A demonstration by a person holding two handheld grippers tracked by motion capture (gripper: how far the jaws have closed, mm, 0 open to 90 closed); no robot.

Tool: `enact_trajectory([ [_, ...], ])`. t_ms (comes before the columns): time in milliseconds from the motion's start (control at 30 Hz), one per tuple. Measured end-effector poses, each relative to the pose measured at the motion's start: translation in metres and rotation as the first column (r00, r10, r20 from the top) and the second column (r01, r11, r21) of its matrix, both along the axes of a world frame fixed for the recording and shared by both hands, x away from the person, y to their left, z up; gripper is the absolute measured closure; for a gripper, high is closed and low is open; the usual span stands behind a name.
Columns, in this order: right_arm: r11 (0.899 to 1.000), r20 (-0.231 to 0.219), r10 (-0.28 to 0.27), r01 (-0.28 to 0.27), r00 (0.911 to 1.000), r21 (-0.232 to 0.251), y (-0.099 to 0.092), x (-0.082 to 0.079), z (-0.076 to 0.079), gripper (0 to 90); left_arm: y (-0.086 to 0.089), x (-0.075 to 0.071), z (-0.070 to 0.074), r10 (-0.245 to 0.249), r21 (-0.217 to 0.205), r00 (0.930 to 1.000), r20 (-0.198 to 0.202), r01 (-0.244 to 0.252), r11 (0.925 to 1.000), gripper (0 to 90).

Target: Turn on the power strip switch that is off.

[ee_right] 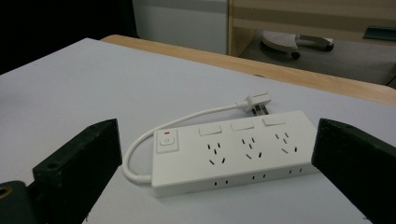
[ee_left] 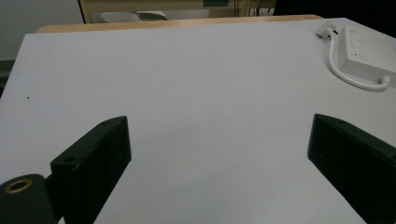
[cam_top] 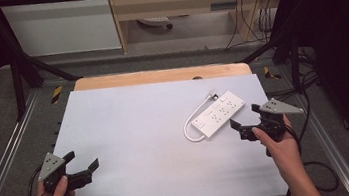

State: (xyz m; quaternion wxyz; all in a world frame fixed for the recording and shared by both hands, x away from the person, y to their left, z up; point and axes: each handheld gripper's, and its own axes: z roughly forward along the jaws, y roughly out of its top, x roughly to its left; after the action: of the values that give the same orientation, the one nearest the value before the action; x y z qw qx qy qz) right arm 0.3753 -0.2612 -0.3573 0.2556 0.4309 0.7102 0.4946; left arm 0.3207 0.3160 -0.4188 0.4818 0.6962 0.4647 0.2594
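Note:
A white power strip (cam_top: 218, 114) (ee_right: 231, 151) lies flat on the white table sheet (cam_top: 158, 145), at its right side. It has a switch with a red mark (ee_right: 166, 140) at one end and a short white cable (cam_top: 193, 121) looping round to a plug (ee_right: 256, 101). My right gripper (cam_top: 246, 118) (ee_right: 219, 158) is open and sits just off the strip's near right edge, with the strip between the lines of its jaws. My left gripper (cam_top: 83, 159) (ee_left: 219, 149) is open over bare sheet at the front left. The strip (ee_left: 369, 56) lies far off at the top right of the left gripper view.
A wooden table edge (cam_top: 159, 75) shows behind the sheet. Black frame bars (cam_top: 22, 61) stand at both back corners, with cables (cam_top: 307, 86) on the floor to the right. A cabinet (cam_top: 60, 26) and a chair base (ee_right: 294, 44) lie beyond the table.

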Motion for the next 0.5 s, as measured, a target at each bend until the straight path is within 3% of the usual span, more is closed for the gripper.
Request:
enact_trajectory([
  [500,1.0,0.02,-0.012,0.012,0.9997,-0.008,0.003,0.016,0.009,3.5,0.002,0.001,0.0,0.008,-0.002,1.0,-0.003,-0.008,1.0,6.2],
])
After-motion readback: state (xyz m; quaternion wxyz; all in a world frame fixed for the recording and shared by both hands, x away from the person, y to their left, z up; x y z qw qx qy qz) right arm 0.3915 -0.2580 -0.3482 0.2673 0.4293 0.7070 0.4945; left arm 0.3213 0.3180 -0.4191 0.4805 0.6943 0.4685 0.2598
